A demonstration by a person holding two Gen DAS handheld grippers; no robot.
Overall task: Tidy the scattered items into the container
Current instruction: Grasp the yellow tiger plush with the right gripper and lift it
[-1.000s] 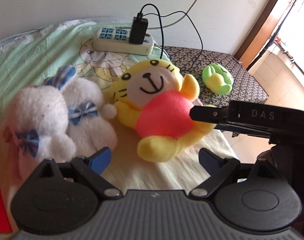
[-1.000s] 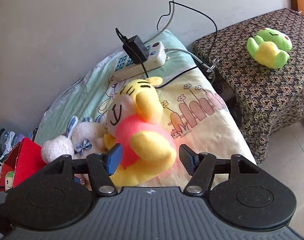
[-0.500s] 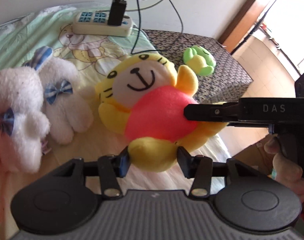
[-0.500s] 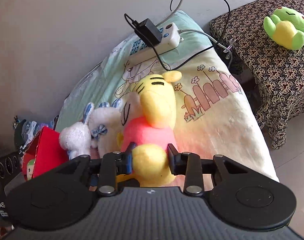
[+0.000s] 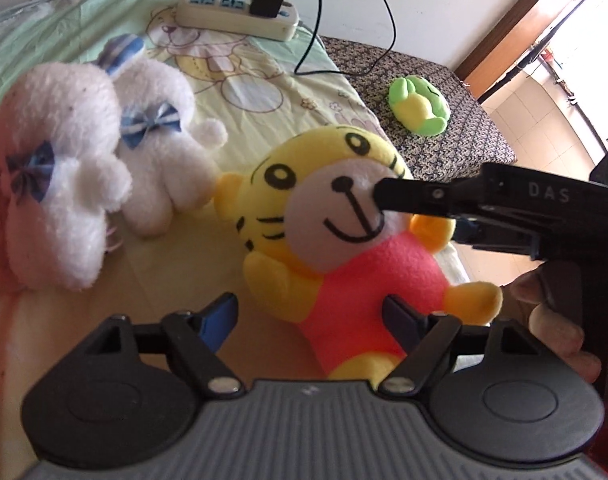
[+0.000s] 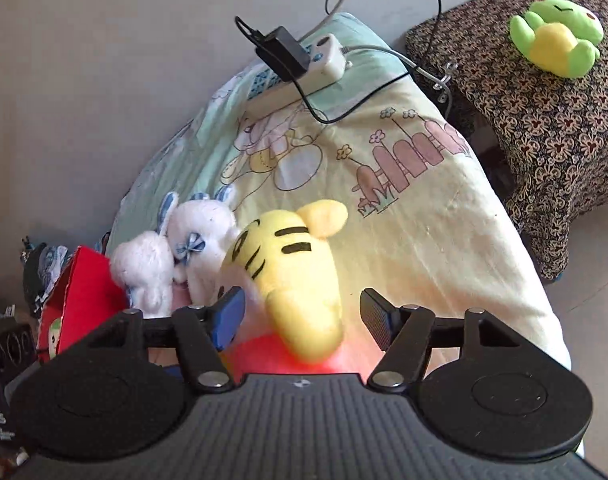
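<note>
A yellow tiger plush (image 5: 336, 236) in a red shirt lies on the bed, face up. My left gripper (image 5: 310, 316) is open, its fingers either side of the tiger's lower body. My right gripper (image 6: 302, 316) is open around the tiger's head (image 6: 292, 264); its finger shows from the side across the tiger's face in the left wrist view (image 5: 424, 194). Two white bunny plushes with blue bows (image 5: 104, 152) lie just left of the tiger. A green frog plush (image 5: 418, 104) sits on the patterned stool. A red container (image 6: 84, 292) stands at the bed's left end.
A power strip with a black charger and cables (image 5: 240, 12) lies at the back of the bed by the wall. The dark patterned stool (image 6: 544, 112) stands to the right of the bed, with tiled floor beyond it.
Both grippers were shut on the tiger half a second ago and are now open. The tiger has shifted toward the front right and lies lower between the fingers.
</note>
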